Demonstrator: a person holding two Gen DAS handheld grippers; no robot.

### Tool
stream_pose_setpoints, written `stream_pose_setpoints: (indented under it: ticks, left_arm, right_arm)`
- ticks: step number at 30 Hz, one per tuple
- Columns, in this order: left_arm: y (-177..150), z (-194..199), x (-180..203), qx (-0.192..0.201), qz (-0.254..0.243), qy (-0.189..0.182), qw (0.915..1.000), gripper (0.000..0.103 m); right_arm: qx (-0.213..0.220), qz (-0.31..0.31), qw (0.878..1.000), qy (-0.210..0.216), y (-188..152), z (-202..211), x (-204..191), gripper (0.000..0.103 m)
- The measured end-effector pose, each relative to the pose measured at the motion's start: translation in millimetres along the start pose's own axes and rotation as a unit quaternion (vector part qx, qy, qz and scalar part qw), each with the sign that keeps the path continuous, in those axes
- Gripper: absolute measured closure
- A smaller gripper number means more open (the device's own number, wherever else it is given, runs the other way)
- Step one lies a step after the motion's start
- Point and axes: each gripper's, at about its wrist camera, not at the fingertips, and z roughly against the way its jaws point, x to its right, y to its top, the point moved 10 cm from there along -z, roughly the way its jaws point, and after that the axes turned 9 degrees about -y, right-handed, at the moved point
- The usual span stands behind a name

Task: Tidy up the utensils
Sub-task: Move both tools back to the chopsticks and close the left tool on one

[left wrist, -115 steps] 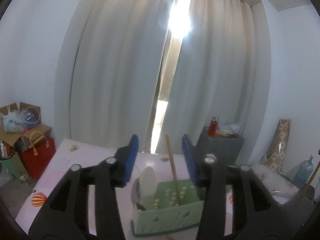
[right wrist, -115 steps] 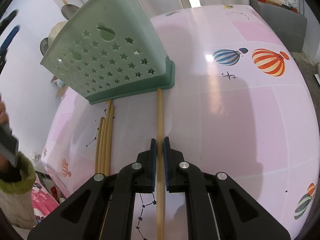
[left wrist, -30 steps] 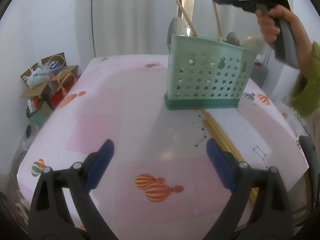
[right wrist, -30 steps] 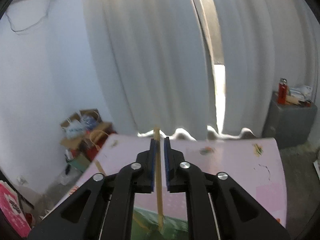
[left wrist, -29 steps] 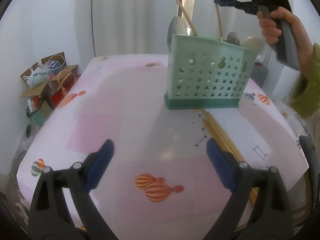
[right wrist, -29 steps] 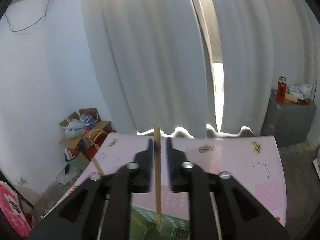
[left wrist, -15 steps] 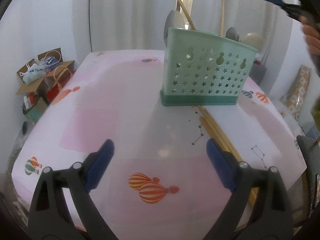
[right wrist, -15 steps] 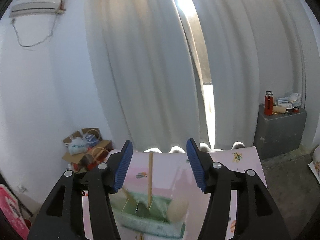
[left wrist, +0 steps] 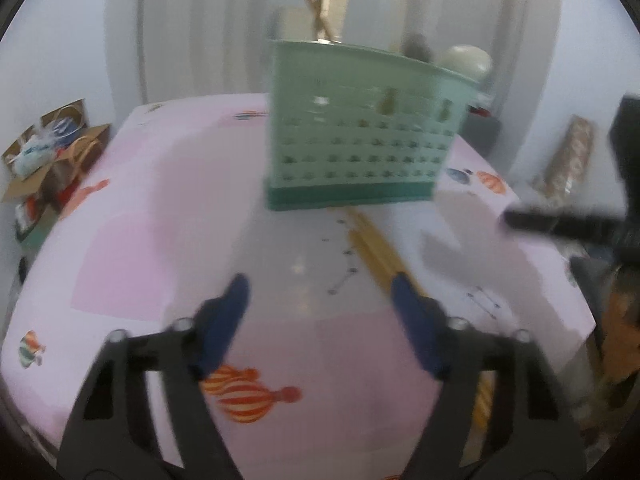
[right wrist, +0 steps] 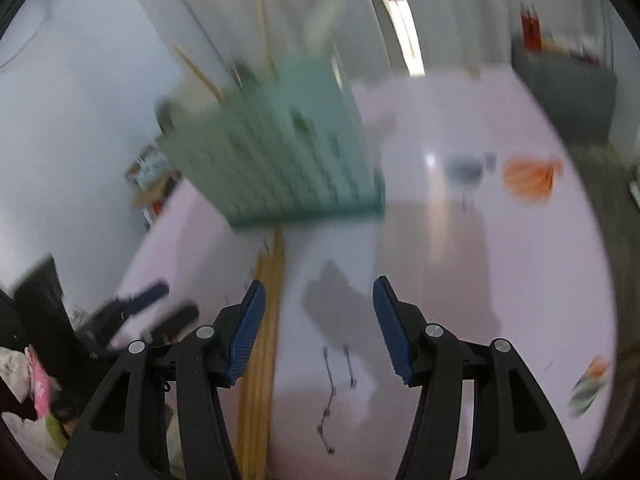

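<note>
Green plastic caddy (left wrist: 360, 136): upright on the pink table (left wrist: 160, 208), sticks and spoons standing in it. Chopsticks (right wrist: 260, 340): loose bundle flat on the table, running from the caddy's base toward the near edge. Right gripper (right wrist: 316, 320): jaws part open, empty, bundle just beside its left pad. Left gripper (left wrist: 320, 320): jaws have just been closing, about half open, nothing between them. Risk: pinching several sticks together, or nudging the bundle off the edge. Both views blurred.
</note>
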Motion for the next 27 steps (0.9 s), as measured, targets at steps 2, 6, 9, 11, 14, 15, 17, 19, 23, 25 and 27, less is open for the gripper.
stream_pose_setpoints:
  ticks: [2,6,9,11,14,15,17,19,23,25,27]
  left_arm:
    - [-1.9,-8.1,10.8,-0.01,-0.009,-0.017,0.9998,0.055]
    - [-5.5,-22.2,30.3,-0.027,-0.022,-0.039,0.9986,0.065]
    - [-9.1,-30.5,39.4,-0.038,-0.027,-0.045,0.9979,0.07]
    - [-12.4,-34.2,41.7,-0.045,-0.03,-0.044,0.9976,0.073]
    - [-17.6,-37.8,41.2,-0.053,-0.031,-0.041,0.9973,0.076]
    - [-18.7,-37.9,40.5,-0.053,-0.029,-0.042,0.9973,0.076]
    - [-18.8,-37.2,39.4,-0.052,-0.028,-0.041,0.9974,0.076]
    - [-18.3,-37.9,37.6,-0.051,-0.027,-0.038,0.9976,0.076]
    - [-18.7,-38.9,33.2,-0.052,-0.025,-0.032,0.9978,0.077]
    - [-18.8,-38.9,32.0,-0.052,-0.034,-0.024,0.9977,0.081]
    - [-18.9,-38.7,31.4,-0.054,-0.044,-0.016,0.9975,0.084]
  right_arm:
    - [-0.018,-0.008,1.0,0.002,-11.0,-8.3,0.7,0.048]
    - [-0.027,-0.007,1.0,0.005,-16.1,-12.4,-2.9,0.048]
    - [-0.023,-0.006,1.0,0.009,-16.0,-8.3,-6.6,0.048]
    - [-0.023,-0.006,1.0,0.01,-18.1,-13.0,-8.1,0.048]
    - [-0.024,-0.006,1.0,0.01,-21.5,-13.9,-6.0,0.048]
    - [-0.024,-0.007,1.0,0.011,-21.5,-13.9,-6.1,0.048]
    - [-0.025,-0.009,1.0,0.011,-22.1,-12.7,-3.5,0.048]
    - [-0.025,-0.01,1.0,0.012,-21.9,-13.2,-3.0,0.048]
    - [-0.028,-0.008,0.999,0.013,-22.6,-15.0,-5.4,0.048]
    - [-0.029,-0.004,0.999,0.013,-23.4,-15.7,-7.5,0.048]
    - [-0.031,-0.001,0.999,0.014,-24.0,-16.1,-9.2,0.048]
